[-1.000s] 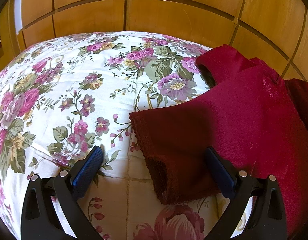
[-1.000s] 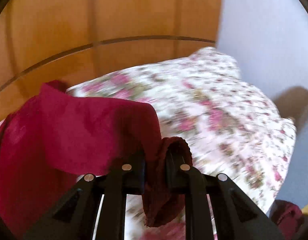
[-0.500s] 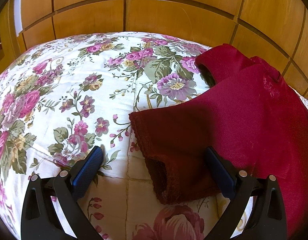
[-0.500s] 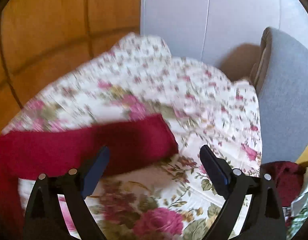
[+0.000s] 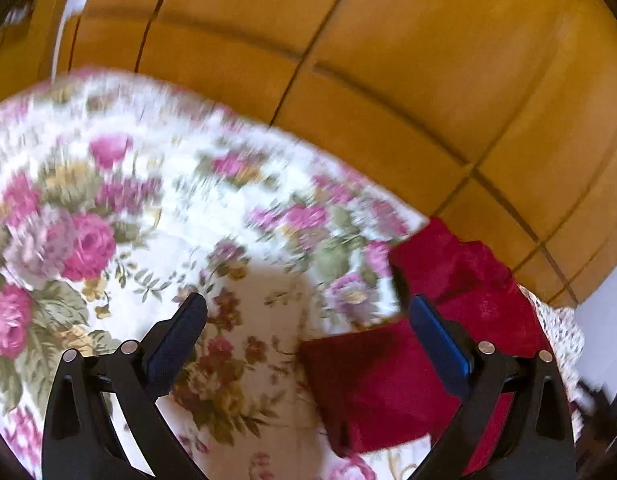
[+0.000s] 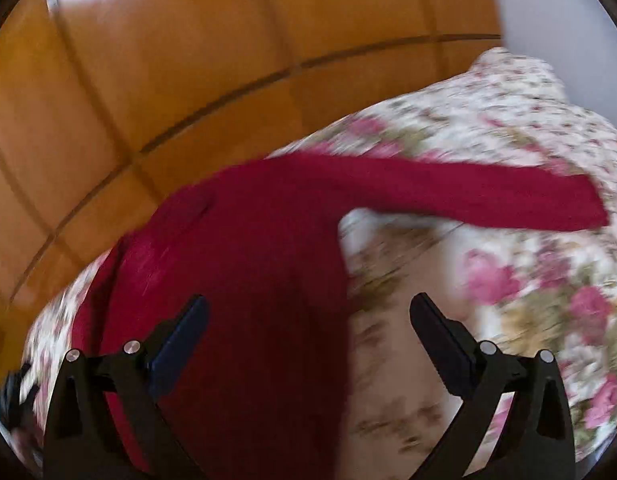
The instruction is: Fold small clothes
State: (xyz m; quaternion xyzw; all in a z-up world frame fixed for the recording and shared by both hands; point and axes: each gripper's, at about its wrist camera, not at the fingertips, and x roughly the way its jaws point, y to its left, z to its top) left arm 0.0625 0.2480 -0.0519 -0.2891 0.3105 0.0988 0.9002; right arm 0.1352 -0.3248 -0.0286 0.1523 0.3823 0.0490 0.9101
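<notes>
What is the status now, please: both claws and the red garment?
Left claw open, empty. Right claw open, empty, over red garment. Garment lies on floral bedspread, one sleeve stretched out. Nothing in the way.

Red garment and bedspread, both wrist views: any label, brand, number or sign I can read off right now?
None readable.
Red garment: plain knit, no tag or print showing; both views are motion-blurred.
Floral bedspread: flower pattern only, no lettering.
Wooden panels: bare, no markings.
Left gripper and right gripper: no visible text.

Floral bedspread (image 5: 156, 240) (blurred) carries red sweater (image 6: 260, 264).
</notes>
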